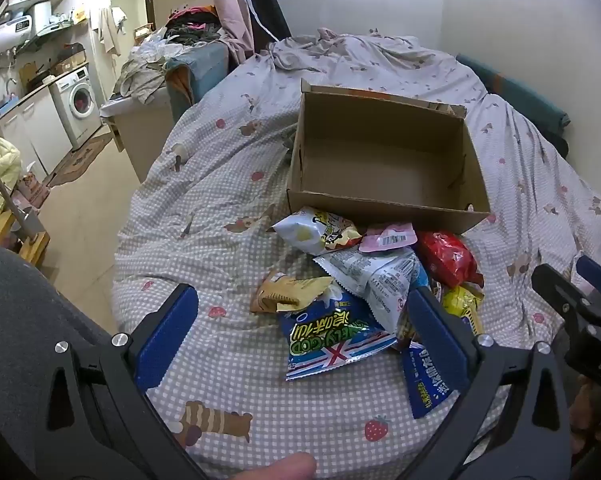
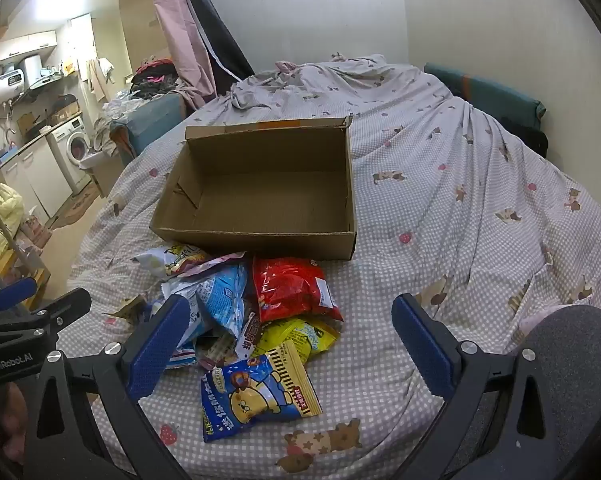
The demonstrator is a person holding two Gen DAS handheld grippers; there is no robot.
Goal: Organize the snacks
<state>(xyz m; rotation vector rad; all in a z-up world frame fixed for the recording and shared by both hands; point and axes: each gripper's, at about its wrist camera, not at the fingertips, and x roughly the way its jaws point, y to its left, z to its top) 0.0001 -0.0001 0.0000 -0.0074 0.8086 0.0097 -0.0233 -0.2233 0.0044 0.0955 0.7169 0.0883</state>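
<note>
Cardboard box: rectangular, open-topped, on checked quilt. Crinkly foil snack packets heaped before it. Left gripper and right gripper: both spread, grasping nothing.

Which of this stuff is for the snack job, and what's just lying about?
Job: cardboard box, red packet, blue bear packet, yellow packet.
Lying about: washing machine, clothes pile, pink curtain.

A small home studio: bed (patterned sheet), washing machine and kitchen counter alongside.
</note>
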